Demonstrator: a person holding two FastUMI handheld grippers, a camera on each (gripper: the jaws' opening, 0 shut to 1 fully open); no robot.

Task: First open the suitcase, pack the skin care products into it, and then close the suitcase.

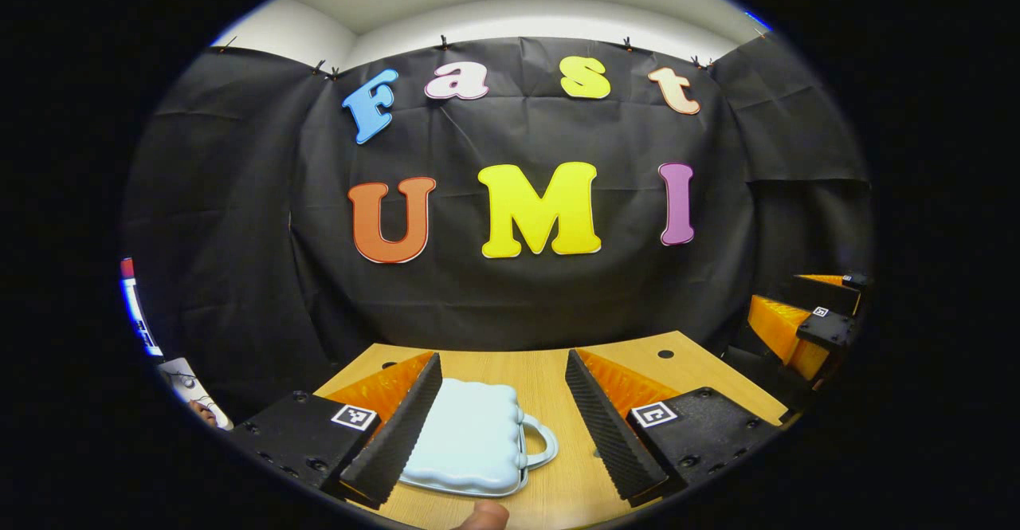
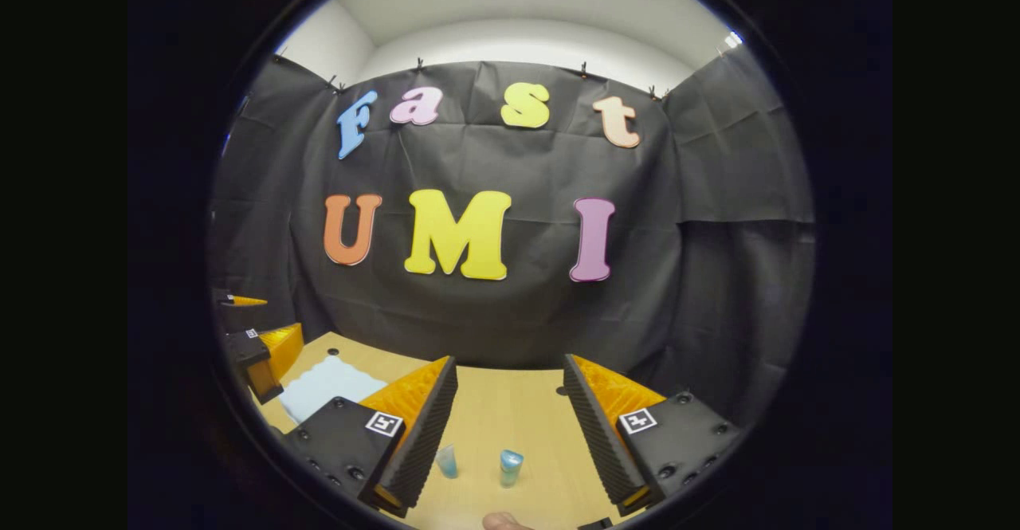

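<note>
A pale blue suitcase [image 1: 470,438] lies shut and flat on the wooden table [image 1: 550,371], its handle [image 1: 544,442] pointing right. My left gripper [image 1: 502,356] is open above it, with the case low between the fingers and partly behind the left finger [image 1: 398,426]. My right gripper [image 2: 510,359] is open too, over two small blue skin care bottles [image 2: 447,460] [image 2: 510,466] standing on the table near its left finger. The suitcase [image 2: 327,386] lies to the left of them, by the left gripper [image 2: 255,343]. The right gripper [image 1: 805,319] shows far right.
The table [image 2: 510,410] ends at the black cloth wall close behind. A small round hole [image 1: 665,353] sits in the tabletop at the back right. A fingertip [image 1: 482,516] shows at the bottom edge. A white object [image 1: 182,377] lies off the table's left side.
</note>
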